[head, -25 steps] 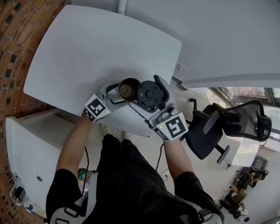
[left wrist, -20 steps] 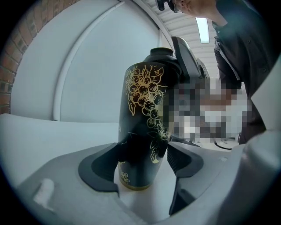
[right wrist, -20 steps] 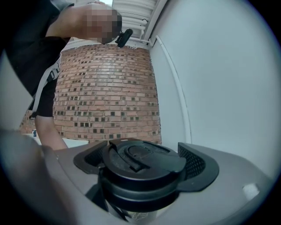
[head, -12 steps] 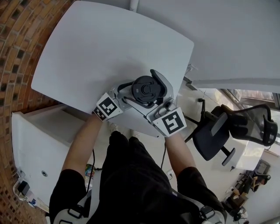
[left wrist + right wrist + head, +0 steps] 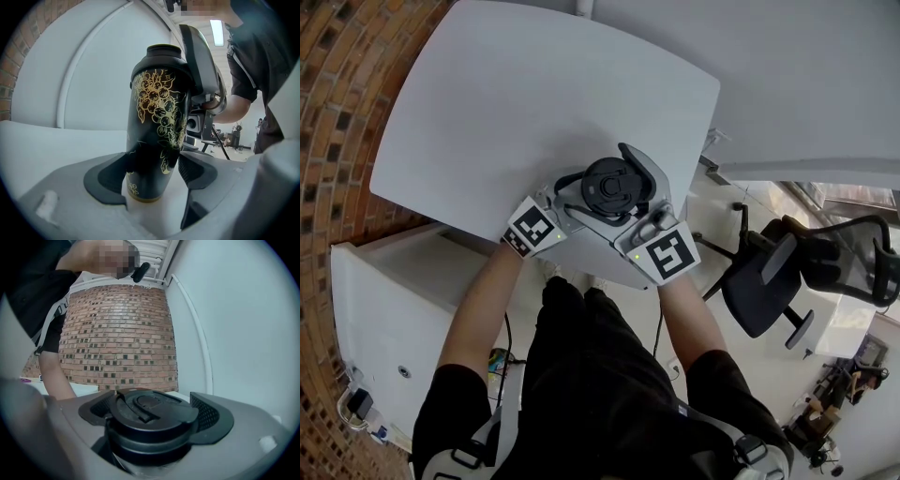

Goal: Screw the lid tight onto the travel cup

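A brick wall [image 5: 337, 112] runs down the left side, beside a white table [image 5: 516, 84] with rounded corners. The person stands at the table's near edge with both forearms reaching over it.

The left gripper [image 5: 152, 174] comes in from the near edge, its marker cube [image 5: 534, 228] just over that edge. Its jaws are closed on the lower body of the cup [image 5: 157, 122], one dark pad pressing each side. The cup is black with a gold flower pattern. It stands upright on the table, near the near edge and towards the right corner.

The black lid [image 5: 612, 185] sits on top of the cup, level and covering the mouth. Its top shows a round raised centre and a curved ridge. The pictures do not tell how far it is screwed on.

The right gripper [image 5: 151, 414] reaches in from the near right, its marker cube [image 5: 664, 255] just right of the left one. Its jaws are clamped on the rim of the lid, a ribbed pad on either side. In the left gripper view one of these jaws stands tall behind the cup's top.

Off the table's right edge, a black chair [image 5: 769, 291] stands on the pale floor.
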Motion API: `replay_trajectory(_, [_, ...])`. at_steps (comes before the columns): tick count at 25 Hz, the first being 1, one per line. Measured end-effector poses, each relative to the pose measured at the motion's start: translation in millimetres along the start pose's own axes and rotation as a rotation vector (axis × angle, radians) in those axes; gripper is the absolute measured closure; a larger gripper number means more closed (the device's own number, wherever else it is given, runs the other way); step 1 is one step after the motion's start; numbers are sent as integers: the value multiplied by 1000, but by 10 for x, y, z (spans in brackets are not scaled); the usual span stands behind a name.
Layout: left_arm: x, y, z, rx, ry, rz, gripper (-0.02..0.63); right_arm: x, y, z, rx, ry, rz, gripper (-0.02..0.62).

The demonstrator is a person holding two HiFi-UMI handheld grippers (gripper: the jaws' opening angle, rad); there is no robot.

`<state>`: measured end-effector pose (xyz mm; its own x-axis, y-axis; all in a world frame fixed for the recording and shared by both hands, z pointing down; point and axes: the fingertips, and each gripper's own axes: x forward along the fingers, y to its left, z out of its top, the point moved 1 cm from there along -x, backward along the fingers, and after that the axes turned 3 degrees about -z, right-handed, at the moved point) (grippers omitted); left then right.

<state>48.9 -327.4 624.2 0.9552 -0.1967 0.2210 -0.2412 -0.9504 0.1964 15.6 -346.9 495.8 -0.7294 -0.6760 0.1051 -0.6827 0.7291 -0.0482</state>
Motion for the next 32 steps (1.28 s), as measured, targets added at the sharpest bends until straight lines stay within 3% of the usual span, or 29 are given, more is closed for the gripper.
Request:
replay_trajectory(14, [-15,15,7,-1,0,0,252,5,23,26,-23,-63,35,94])
replay_trajectory(21, [-12,3,0,1,0,0,252,-6,24,17,-24,-66,8,94])
replay_trajectory(25, [-13,5,5,1,1,1,252,11,2,35,-38,-51,-52,94])
replay_trajectory(29, [-12,5,5,3,2,1,252,14,-17,-19,-78,-34,-165,107])
replay_trajectory(32, [-15,4,3,3,1,0,252,-9,2,-87,-35,-28,-230,60])
